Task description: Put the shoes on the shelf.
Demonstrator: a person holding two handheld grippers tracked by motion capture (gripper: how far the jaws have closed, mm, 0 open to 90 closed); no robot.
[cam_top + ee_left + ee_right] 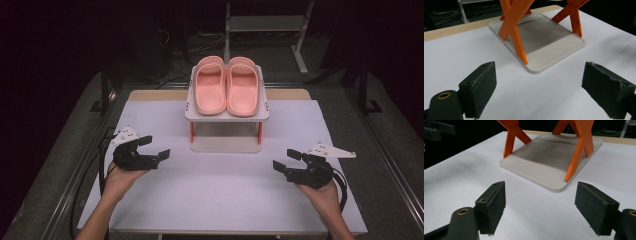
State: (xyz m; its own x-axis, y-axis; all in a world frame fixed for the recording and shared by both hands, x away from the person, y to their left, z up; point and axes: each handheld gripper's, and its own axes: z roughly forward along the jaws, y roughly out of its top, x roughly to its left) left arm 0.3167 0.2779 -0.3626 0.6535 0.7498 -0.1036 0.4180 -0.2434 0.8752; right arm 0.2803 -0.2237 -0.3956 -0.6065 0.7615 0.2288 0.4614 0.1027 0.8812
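A pair of pink slippers (226, 86) lies side by side on the top shelf of a small white rack (226, 116) with orange crossed legs (515, 30), at the back middle of the table. My left gripper (154, 147) hovers low over the white tabletop to the rack's left, jaws wide open with nothing between them. My right gripper (287, 159) hovers to the rack's right, also open and empty. In the left gripper view the rack's lower tray (549, 37) lies ahead between the pads (480, 87). The right gripper view shows that tray (544, 157) beyond its pads (494, 206).
The white table cover (220, 180) spreads in front of the rack. A wooden strip (155, 94) runs along the table's far edge. Metal rails (75, 170) flank both sides. A metal stand (265, 25) and cables sit on the dark floor behind.
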